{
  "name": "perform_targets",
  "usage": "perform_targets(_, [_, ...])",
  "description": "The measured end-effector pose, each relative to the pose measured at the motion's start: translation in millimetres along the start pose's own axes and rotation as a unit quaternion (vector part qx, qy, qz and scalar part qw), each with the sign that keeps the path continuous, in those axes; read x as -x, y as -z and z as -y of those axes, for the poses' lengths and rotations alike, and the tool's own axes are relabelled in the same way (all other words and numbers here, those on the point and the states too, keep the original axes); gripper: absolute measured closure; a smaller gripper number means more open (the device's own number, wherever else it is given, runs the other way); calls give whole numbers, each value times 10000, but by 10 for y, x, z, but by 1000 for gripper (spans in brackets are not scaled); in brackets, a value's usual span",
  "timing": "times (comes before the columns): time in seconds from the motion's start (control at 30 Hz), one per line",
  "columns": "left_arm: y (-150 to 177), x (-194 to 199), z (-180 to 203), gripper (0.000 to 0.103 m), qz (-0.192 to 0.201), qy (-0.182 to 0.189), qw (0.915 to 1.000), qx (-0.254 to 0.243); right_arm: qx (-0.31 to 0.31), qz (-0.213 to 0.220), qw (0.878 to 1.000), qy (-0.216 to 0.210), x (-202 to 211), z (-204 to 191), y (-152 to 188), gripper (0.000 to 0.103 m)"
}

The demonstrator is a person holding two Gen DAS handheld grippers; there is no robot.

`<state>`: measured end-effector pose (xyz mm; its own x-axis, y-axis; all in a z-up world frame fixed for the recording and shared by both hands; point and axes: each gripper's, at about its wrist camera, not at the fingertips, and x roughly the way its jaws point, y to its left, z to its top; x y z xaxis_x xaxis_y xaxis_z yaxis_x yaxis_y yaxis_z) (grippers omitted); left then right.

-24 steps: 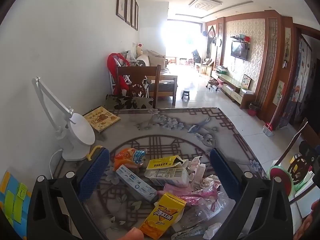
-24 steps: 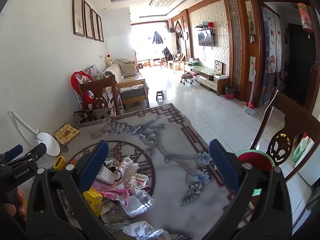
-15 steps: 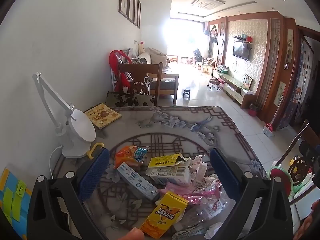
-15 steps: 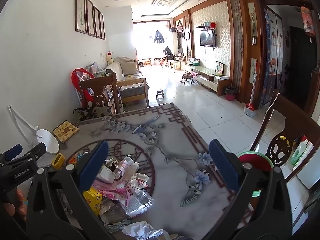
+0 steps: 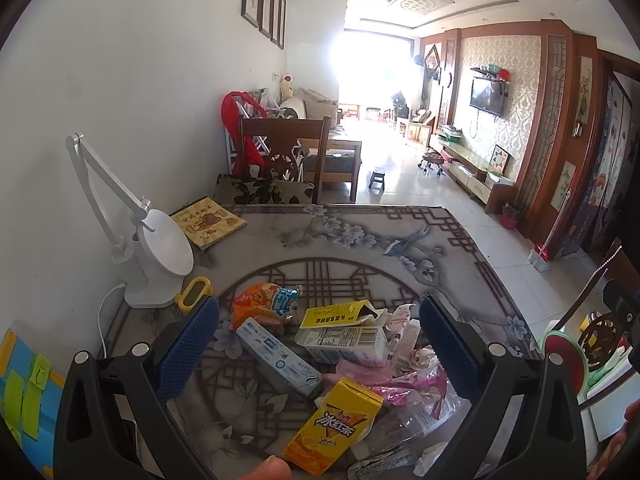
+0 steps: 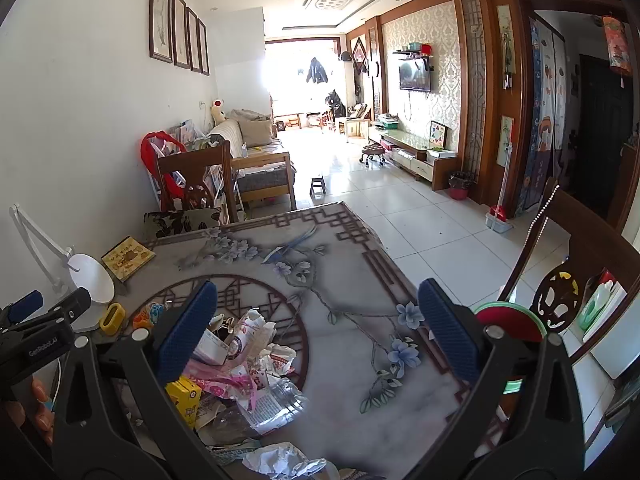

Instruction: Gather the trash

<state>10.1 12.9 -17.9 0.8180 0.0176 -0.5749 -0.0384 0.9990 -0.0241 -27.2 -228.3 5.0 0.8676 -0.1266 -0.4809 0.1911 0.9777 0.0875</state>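
- Left wrist view: left gripper (image 5: 319, 330) spread wide, grasping nothing; between its fingers lie the milk carton (image 5: 343, 338), toothpaste box (image 5: 278, 358) and yellow tea carton (image 5: 332, 426).
- Right gripper (image 6: 318, 330) likewise released, trash pile (image 6: 240, 364) by its left finger.
- Nothing looks collected yet; the whole heap remains.
- Patterned table (image 6: 320, 280), tiled living room beyond.

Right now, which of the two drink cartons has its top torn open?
The white milk carton with the yellow flap; the yellow tea carton nearer the camera looks closed.

"冰红茶" on yellow drink carton (image 5: 334, 426); "GenRobot.AI" on left gripper (image 6: 38, 320).
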Motion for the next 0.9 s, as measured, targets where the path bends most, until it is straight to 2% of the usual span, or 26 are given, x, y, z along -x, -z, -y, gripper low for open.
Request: perform_targets(0.9, [-11, -181, -109, 8, -155, -88, 9997, 139, 52, -81, 10000, -19, -133, -29, 12, 4])
